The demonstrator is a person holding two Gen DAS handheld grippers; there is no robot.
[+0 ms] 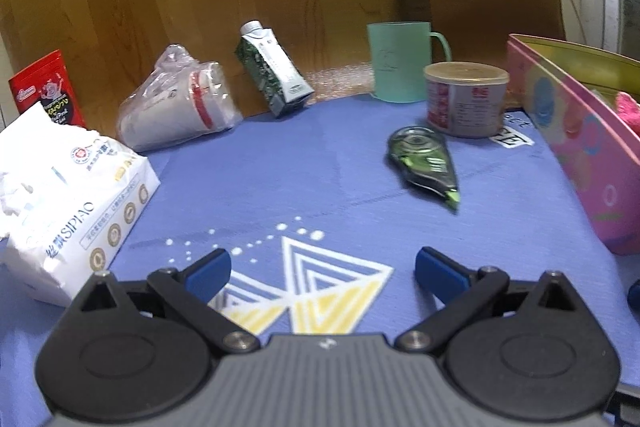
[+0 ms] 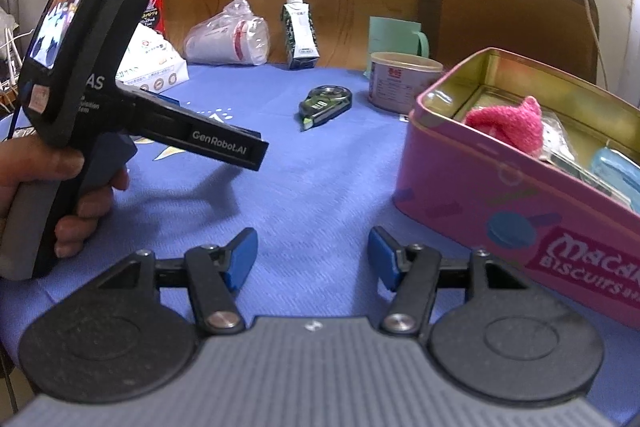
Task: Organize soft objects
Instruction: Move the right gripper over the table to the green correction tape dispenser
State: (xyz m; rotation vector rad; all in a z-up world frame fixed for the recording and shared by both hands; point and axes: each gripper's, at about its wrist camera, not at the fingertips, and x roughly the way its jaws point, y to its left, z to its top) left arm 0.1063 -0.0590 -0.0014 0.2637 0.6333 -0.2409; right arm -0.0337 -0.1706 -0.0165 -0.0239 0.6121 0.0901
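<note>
A pink biscuit tin (image 2: 500, 203) stands open at the right of the blue tablecloth; inside it lie a fluffy pink cloth (image 2: 510, 125), a light blue soft item (image 2: 618, 167) and a clear packet. In the left wrist view the tin (image 1: 576, 147) rises at the right edge. A white tissue pack (image 1: 76, 199) lies at the left, also seen as the tissue pack (image 2: 154, 65) behind the other tool. My left gripper (image 1: 322, 273) hovers open over the cloth's triangle print, empty. My right gripper (image 2: 312, 255) is open and empty, just left of the tin.
Along the back stand a bagged stack of paper cups (image 1: 180, 107), a leaning drink carton (image 1: 272, 71), a green mug (image 1: 400, 63), a can (image 1: 464, 99) and a red packet (image 1: 46, 87). A correction tape (image 1: 428, 159) lies mid-table. A hand (image 2: 60, 187) holds the left tool.
</note>
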